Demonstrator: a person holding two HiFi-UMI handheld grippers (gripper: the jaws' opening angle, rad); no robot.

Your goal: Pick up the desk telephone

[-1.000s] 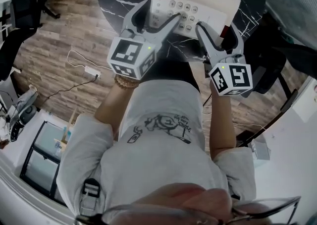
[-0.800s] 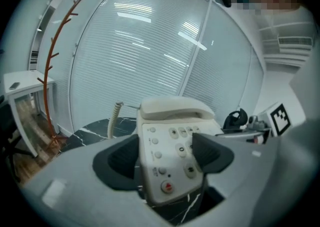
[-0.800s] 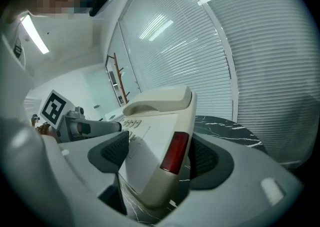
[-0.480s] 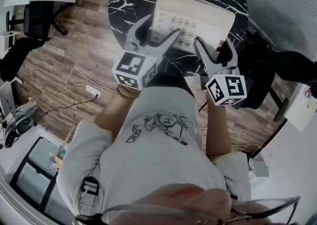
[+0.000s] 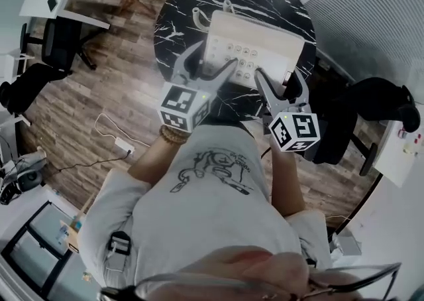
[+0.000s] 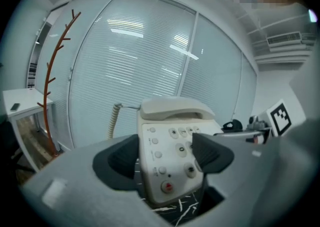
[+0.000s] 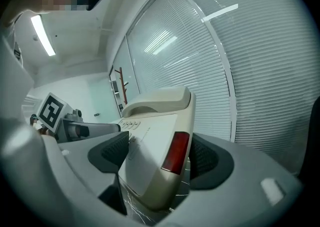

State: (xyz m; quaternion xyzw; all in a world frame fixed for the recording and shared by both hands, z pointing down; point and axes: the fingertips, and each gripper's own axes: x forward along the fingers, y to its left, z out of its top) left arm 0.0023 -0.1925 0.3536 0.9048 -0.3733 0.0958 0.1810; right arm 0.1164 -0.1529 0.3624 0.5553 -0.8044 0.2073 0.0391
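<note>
Desk telephone (image 6: 170, 147) keys: "0" readable, maybe "*"; else illegible.

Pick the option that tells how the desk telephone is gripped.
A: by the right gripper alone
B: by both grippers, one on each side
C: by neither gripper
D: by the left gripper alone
B: the left gripper is clamped on the keypad side of the desk telephone, and the right gripper on the side with the red panel.

Telephone (image 5: 257, 42) smooth cream plastic; table (image 5: 177, 20) glossy black marble; floor (image 5: 93, 94) wood.
</note>
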